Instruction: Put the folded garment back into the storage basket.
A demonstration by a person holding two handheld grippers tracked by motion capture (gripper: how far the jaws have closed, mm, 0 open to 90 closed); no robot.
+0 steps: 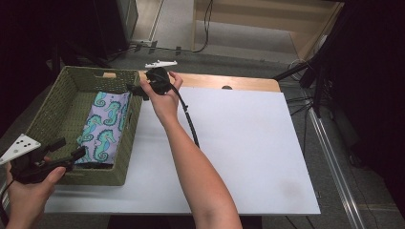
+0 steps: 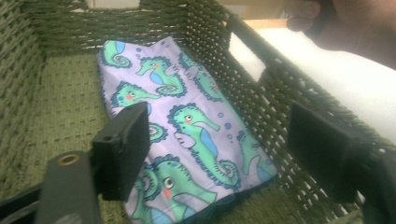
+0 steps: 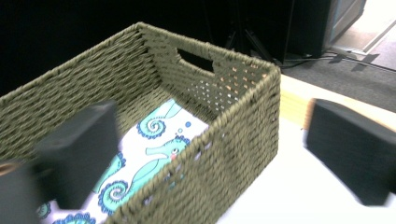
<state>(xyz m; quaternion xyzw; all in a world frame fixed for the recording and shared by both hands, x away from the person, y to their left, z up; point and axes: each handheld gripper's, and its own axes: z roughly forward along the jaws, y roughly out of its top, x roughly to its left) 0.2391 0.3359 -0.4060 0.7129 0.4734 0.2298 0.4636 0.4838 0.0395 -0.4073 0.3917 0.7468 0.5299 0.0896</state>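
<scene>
1. Left claw [image 1: 67,149] stands with its jaws spread and nothing between them; it hovers at the near corner of the basket [image 1: 50,112], with one jaw over the rim and the other above the cloth's near end.
2. Right claw [image 1: 138,90] is also wide open and empty, held at the basket's far right corner, just outside the woven wall.
3. In the right claw view its two black jaws straddle that corner [image 3: 261,93]: one is over the inside and the other over the white bench [image 1: 248,143].
4. Folded seahorse cloth [image 1: 104,126] lies flat on the basket floor against the right wall, leaving the left half of the floor bare.
5. Its long axis runs from the near end of the basket to the far end, parallel to the right wall.
6. From the left claw the cloth [image 2: 182,126] stretches straight ahead and below, its near end almost under the jaws.
7. From the right claw the cloth [image 3: 154,154] lies down and inward, past the wall, with its far end the closest part.
8. Each claw therefore sits near one end of the long axis: the left at the near end, the right at the far end.
9. Judging from this, neither claw touches the cloth, and the left is nearer to it since no wall stands between them.
10. The right would likely have to clear the rim before dropping to the far end.
</scene>
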